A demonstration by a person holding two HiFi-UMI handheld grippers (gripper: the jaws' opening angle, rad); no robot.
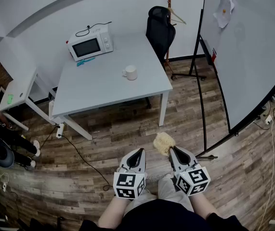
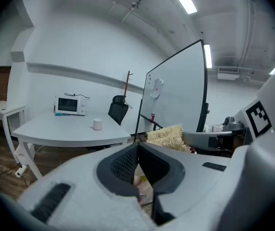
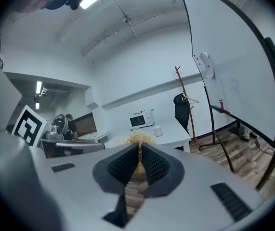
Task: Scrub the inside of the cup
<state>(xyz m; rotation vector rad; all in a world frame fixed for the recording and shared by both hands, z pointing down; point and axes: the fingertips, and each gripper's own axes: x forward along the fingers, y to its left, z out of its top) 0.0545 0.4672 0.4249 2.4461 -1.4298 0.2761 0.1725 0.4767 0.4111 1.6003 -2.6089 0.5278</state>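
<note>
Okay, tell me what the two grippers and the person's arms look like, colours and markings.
The left gripper and right gripper match: pale grey shells tapering to a wedge, with black ribbed pads inside the jaws. Each carries a white cube printed with black square markers. No cables show. The person wears a dark top; no sleeves cover the forearms.

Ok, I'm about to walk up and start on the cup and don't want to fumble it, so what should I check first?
1. Is the scrubber gripped by the right tool? Ok, its jaws are shut on it.
2. Is the left tool free for the cup? Ok, shut with nothing in it.
3. Is the cup upright on the table? Ok.
4. Is the cup within reach? Not ok, the table stands well ahead across the floor.
5. Is the cup's inside empty? Cannot tell.
</note>
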